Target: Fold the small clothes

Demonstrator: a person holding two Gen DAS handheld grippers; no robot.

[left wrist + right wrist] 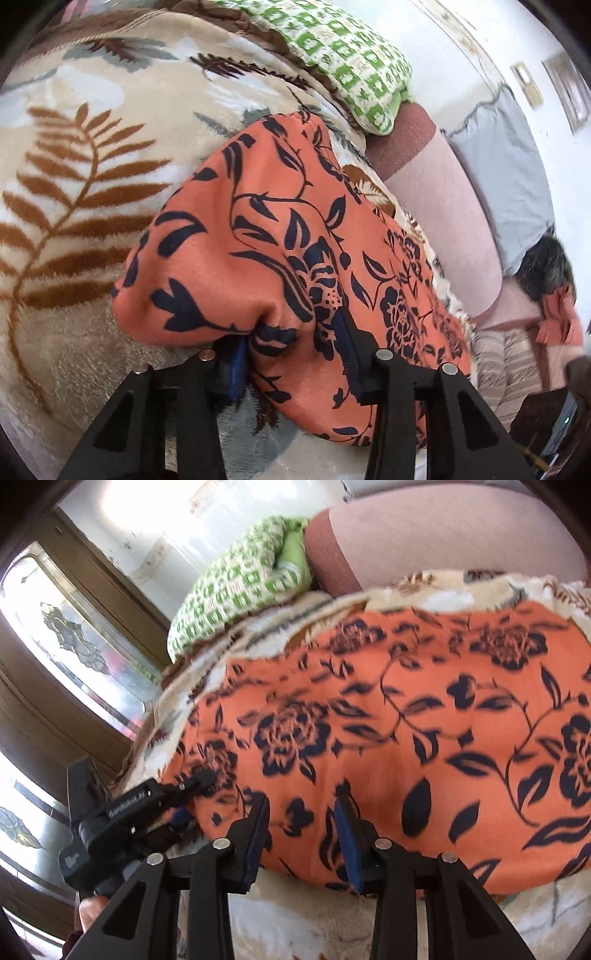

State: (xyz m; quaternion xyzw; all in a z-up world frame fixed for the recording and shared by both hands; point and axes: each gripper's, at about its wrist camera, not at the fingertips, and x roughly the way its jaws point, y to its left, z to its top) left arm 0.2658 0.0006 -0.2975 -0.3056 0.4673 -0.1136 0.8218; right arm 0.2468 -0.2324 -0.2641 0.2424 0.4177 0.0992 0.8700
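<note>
An orange garment with a dark blue flower print lies on a beige leaf-patterned blanket. My left gripper has its pads spread around a bunched, lifted edge of the cloth; whether the pads press on it is hidden by the fabric. In the right wrist view the garment is spread wide. My right gripper is open, its pads standing apart over the garment's near edge. The left gripper shows there at the garment's left corner.
A green and white checked pillow lies at the blanket's far end beside a pink and maroon bolster. A grey pillow and a person are at the right. Glass doors stand at the left.
</note>
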